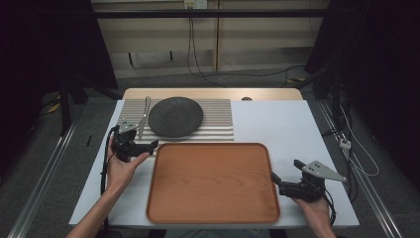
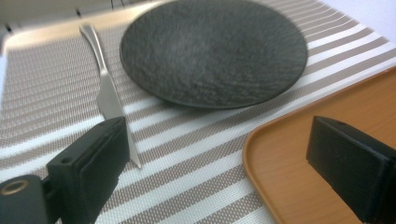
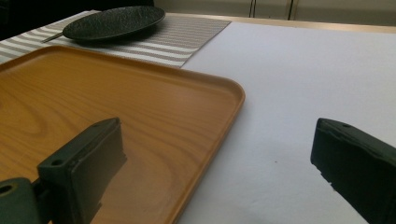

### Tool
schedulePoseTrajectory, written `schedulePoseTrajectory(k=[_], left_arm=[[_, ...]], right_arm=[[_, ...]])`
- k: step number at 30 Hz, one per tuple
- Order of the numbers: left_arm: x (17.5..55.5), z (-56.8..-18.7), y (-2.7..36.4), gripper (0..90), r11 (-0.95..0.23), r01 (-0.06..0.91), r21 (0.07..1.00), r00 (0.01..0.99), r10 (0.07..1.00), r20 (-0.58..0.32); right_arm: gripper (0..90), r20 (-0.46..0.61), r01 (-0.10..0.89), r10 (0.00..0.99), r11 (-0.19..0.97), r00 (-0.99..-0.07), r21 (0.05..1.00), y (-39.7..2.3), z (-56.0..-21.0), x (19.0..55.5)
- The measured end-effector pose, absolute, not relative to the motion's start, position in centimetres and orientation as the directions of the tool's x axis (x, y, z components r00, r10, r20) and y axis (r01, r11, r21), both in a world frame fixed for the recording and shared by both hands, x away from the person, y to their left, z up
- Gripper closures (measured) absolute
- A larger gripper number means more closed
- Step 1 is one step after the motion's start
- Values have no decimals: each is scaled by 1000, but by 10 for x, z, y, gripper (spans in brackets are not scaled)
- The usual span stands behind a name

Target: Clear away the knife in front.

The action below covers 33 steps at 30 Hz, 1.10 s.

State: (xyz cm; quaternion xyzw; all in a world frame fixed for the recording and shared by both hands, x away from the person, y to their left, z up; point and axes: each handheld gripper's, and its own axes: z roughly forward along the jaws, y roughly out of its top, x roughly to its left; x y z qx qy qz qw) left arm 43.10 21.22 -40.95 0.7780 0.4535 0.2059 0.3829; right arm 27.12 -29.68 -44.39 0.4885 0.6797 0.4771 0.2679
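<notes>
1. High view: one wooden tray (image 1: pixel 213 183) lies at the desk's (image 1: pixel 282 124) near edge, with one striped mat (image 1: pixel 218 121) behind it.
2. One dark plate (image 1: pixel 176 116) and one knife (image 1: pixel 143 118) rest on the mat (knife just left of the plate).
3. Left gripper (image 1: pixel 148 147) hovers by the tray's far left corner, jaws wide, holding nothing.
4. Right gripper (image 1: pixel 285 177) straddles the tray's right rim, jaws wide, holding nothing.
</notes>
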Motion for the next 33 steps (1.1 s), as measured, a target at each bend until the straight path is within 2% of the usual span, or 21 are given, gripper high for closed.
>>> schedulePoseTrajectory(k=[2,6,20,33], left_arm=[[432,-409,212,67,-295,553,779,507,861,-33],[436,-404,213,93,-315,524,791,503,864,11],[489,-406,232,138,-262,554,790,428,904,-1],[536,-402,230,224,-305,573,760,407,912,59]], right_arm=[[26,101,409,918,70,-382,910,-296,-444,271],[26,102,412,918,71,-383,908,-296,-444,272],[25,98,414,911,84,-400,906,-292,-445,273],[23,117,425,910,70,-397,903,-295,-447,276]])
